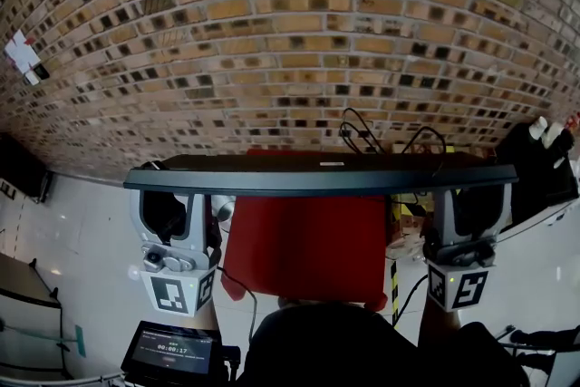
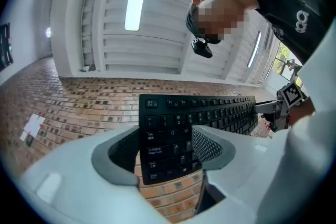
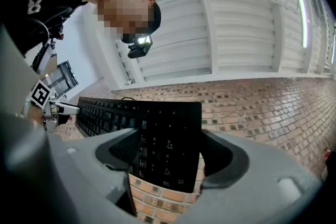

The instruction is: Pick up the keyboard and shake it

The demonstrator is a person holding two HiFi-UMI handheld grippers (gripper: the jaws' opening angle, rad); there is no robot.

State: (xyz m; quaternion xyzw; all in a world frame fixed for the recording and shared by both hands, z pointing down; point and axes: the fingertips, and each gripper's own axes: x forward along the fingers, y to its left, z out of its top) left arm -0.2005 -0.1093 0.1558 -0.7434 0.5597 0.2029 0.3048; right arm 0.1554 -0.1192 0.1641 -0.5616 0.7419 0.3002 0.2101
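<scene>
Keyboard (image 1: 317, 172) is held aloft before the brick wall (image 1: 272, 32) — we judge it light, stiff, long. Left gripper (image 2: 167, 147) clamps its Tab end, right gripper (image 3: 167, 157) its numpad end; end grips suit shaking.

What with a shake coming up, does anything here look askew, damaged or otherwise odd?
Nothing stands out. The keyboard is off the table and looks level in the head view, one end gripped between the jaws of the left gripper, the other in the right gripper.
</scene>
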